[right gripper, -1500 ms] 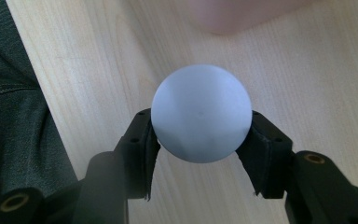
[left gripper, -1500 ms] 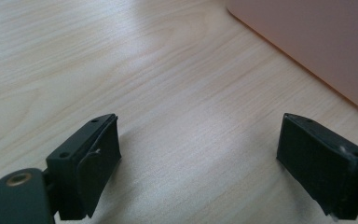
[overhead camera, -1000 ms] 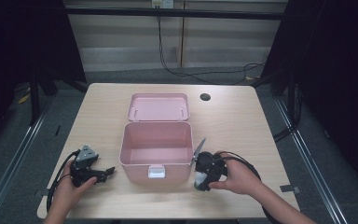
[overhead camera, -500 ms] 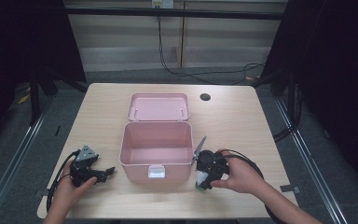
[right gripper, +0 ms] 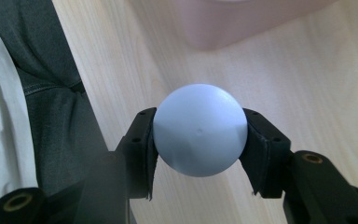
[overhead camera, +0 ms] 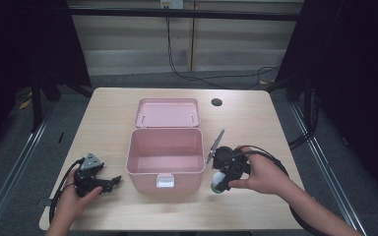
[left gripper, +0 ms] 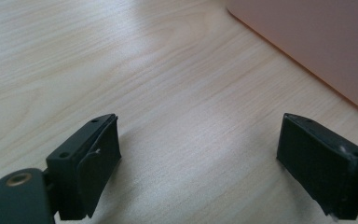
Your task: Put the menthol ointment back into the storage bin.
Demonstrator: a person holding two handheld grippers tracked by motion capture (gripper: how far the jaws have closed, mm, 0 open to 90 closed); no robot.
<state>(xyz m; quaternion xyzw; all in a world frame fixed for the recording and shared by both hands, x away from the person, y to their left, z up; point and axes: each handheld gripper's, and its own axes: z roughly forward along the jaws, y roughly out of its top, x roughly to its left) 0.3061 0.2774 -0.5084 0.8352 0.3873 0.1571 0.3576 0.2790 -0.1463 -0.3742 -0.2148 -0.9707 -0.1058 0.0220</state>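
A pale blue ball (right gripper: pixel 199 136) is pinched by the right tongs (overhead camera: pixel 220 183), pointed toward the table (overhead camera: pixel 285 142) edge beside the pink box (overhead camera: pixel 165 156). The left tongs (overhead camera: pixel 109 182) are held spread, resting low.

One wooden desk (overhead camera: pixel 118 113). On it, one pink box (overhead camera: pixel 165 157), open, with one lid (overhead camera: pixel 167 112) lying flat behind it and one white latch (overhead camera: pixel 166 181) on its front. One pale blue ball (right gripper: pixel 199 129). Two hand-held tools: the left tool (overhead camera: pixel 109 183) and the right tool (overhead camera: pixel 220 183), one in each of two hands. One dark round hole (overhead camera: pixel 216 102) in the desk top.
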